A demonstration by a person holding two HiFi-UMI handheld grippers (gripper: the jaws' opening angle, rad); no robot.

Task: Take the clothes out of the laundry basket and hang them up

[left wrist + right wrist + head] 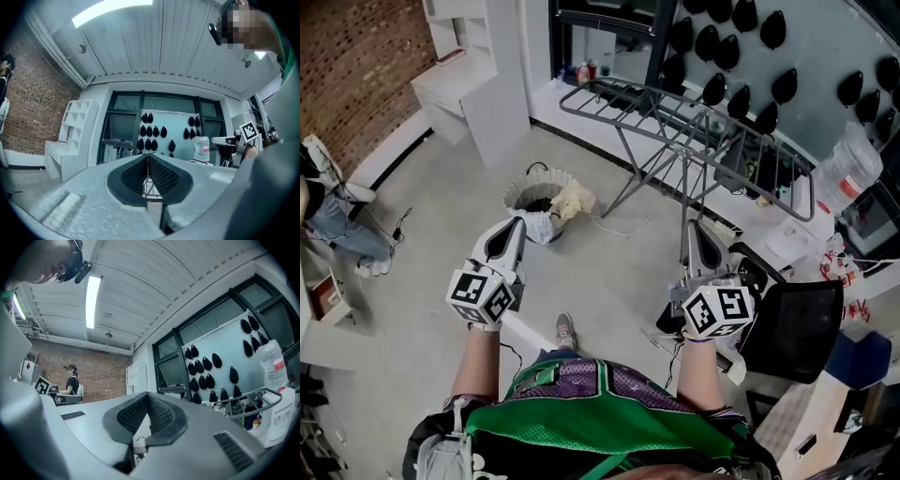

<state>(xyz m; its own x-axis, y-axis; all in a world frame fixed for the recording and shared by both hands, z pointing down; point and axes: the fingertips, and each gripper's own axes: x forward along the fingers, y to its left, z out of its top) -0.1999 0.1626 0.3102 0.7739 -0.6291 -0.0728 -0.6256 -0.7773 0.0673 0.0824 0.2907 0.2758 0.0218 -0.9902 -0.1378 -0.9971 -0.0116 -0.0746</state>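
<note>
Grippers both pressed together with nothing between the jaws. The left gripper (518,222) and right gripper (693,225) are held out about level over the grey floor (441,187). Just ahead of the left one sits the laundry basket (517,187), with a cream cloth (572,200) draped over its rim and a white cloth (541,228) hanging off the near side. The drying rack (675,112) stands just past it, more toward the right.

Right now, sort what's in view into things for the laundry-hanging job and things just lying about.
For the job: laundry basket, clothes draped over its rim, drying rack.

Lying about: black chair, plastic bottle, white shelf unit.
</note>
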